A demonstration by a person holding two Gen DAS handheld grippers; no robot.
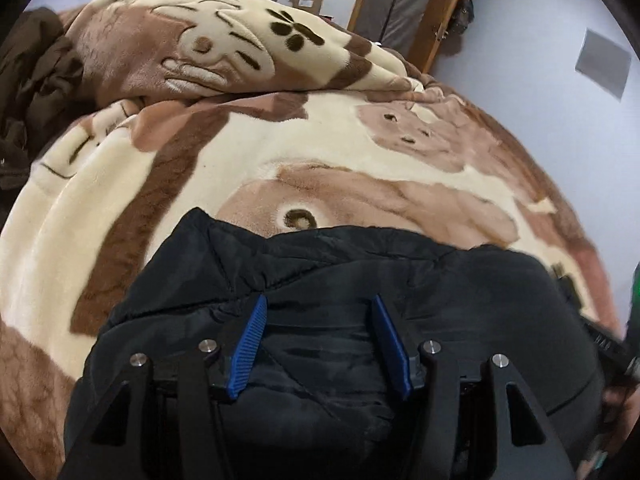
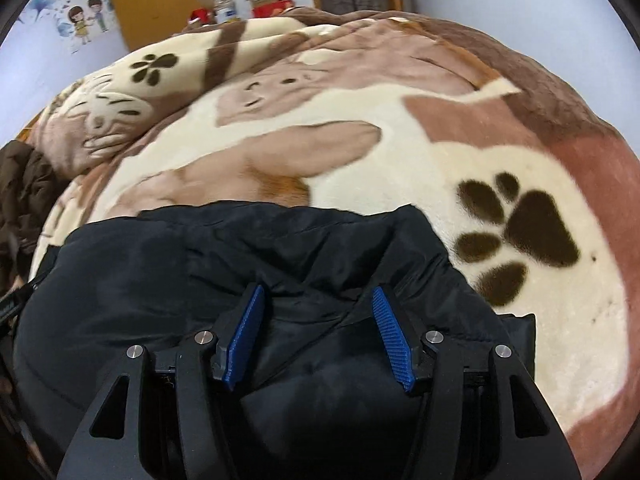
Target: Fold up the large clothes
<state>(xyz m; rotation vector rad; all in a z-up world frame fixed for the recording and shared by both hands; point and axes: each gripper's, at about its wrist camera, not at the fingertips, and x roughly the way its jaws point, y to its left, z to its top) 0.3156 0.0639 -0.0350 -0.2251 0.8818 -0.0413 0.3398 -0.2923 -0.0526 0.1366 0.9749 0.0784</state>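
A black padded jacket lies on the bed, filling the lower half of the left wrist view and the right wrist view. Its far edge is bunched and creased. My left gripper hangs over the jacket's left part, pointing steeply down, jaws wide apart; the blue pads press on nothing. My right gripper stands open the same way over the jacket's right part, near its corner. No fabric is pinched by either one.
A plush cream and brown blanket with bear and paw prints covers the bed, heaped up at the far side. A brown garment lies at the left. A wooden frame leans on the wall behind.
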